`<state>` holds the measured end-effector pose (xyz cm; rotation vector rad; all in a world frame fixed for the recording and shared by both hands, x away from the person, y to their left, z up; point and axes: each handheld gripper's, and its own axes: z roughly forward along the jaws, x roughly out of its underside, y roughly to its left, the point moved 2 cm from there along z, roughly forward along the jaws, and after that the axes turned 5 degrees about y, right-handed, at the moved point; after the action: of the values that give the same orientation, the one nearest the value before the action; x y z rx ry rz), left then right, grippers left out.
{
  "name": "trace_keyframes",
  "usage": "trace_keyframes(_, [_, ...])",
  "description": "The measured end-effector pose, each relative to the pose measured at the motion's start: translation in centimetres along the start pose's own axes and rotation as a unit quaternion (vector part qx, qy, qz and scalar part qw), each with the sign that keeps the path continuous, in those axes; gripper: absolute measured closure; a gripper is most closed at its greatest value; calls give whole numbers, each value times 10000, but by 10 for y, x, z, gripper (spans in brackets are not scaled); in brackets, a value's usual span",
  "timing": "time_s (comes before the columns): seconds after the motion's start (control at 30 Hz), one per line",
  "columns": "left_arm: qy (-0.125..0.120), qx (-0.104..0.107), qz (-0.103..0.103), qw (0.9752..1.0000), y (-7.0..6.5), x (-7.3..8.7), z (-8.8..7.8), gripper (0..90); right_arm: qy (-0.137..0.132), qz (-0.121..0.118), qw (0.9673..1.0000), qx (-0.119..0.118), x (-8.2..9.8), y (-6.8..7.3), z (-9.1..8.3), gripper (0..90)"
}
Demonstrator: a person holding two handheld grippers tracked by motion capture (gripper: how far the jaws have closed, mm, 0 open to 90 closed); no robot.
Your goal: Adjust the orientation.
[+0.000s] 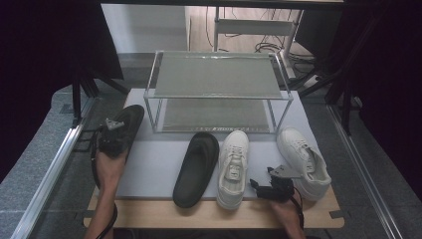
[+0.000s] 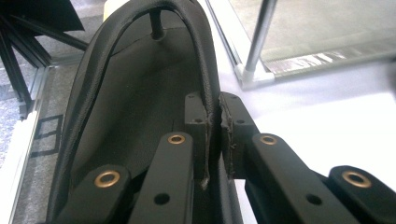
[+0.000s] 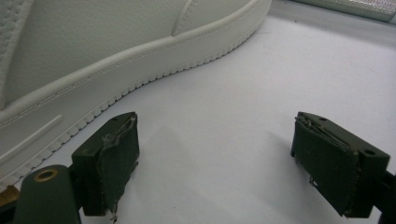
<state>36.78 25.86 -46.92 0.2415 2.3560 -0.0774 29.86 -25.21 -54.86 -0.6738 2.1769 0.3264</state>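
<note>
A: Gripping the strap of a black slipper [image 1: 130, 119], the left gripper [image 1: 112, 133] has its jaws pinched on that thin edge; in the left gripper view the strap [image 2: 209, 88] runs straight down between the pads.

B: Where is that slipper?

A: At the far left of the bench [image 1: 159, 164], just beside the rack [image 1: 217, 92]. Whether it rests on the bench or hangs clear of it I cannot tell. Its heel end is hidden under the gripper and the hand [image 1: 107, 172].

B: And the rest of the footwear?

A: A second slipper [image 1: 197, 168] lies in the middle, touching a white sneaker [image 1: 234, 167] on its right. Another sneaker [image 1: 303, 162] sits well right of that, its heel partly covered by the right gripper [image 1: 260, 186].

B: Is that one holding anything?

A: No, its jaws stand wide apart over bare bench. In the right gripper view the sneaker sole [image 3: 140, 60] passes just beside one pad, cut off at the top edge; I cannot say they touch.

B: The rack?

A: Two mesh shelves, with the lower one dim behind the front rail
</note>
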Motion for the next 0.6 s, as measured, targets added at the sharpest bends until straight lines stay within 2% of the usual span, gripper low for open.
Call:
trace_keyframes(0.33, [22, 87, 87, 9999, 0, 24, -27, 829, -1, -1, 10000, 2, 0, 0, 0, 150])
trace_keyframes(0.6, [-12, 245, 340, 9991, -15, 40, -47, 828, -1, 2, 10000, 5, 0, 0, 0, 150])
